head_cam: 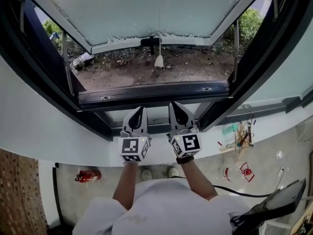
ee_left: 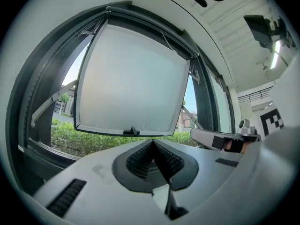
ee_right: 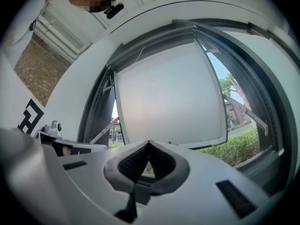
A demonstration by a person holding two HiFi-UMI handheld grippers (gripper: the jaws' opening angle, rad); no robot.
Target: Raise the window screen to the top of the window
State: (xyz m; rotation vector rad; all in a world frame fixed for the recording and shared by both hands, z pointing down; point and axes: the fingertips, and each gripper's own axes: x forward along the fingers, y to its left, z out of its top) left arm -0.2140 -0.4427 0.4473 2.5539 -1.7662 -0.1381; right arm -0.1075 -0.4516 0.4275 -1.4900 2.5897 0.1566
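Head view — left hand-held gripper (head_cam: 141, 110), right hand-held gripper (head_cam: 176, 107) side by side, level — jaws together, empty.

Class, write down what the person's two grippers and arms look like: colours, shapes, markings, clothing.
The left gripper and right gripper are alike: pale grey shells tapering to a point, with black ribbed pads inside. Each carries a white cube printed with black square markers. The person wears a white short-sleeved top and a black band on the right wrist.
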